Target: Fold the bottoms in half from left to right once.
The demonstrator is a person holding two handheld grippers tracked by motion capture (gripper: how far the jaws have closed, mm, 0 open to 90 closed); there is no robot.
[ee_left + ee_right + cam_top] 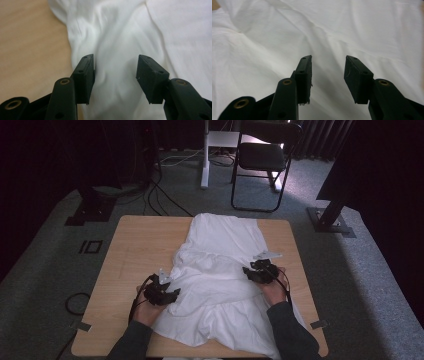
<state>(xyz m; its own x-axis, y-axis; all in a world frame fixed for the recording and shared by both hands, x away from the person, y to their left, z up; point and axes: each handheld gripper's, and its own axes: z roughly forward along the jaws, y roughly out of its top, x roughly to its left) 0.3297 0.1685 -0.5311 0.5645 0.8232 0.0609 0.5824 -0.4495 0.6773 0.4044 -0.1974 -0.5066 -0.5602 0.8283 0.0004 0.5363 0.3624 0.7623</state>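
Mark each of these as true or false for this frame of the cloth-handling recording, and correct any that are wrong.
1. A white garment lies crumpled on the wooden table. True.
2. The left gripper has its jaws clamped shut on the cloth. False: the jaws stand apart, with white fabric seen between and beyond them and no pad pressing on it.
3. The right gripper sits over the garment with its jaws apart. True.
4. The garment is folded into a neat square. False: it is rumpled, with uneven folds, and its near edge hangs over the table's front.
5. A black chair stands on the floor beyond the table. True.
6. Both grippers are at the far end of the table. False: they are near the person's side.
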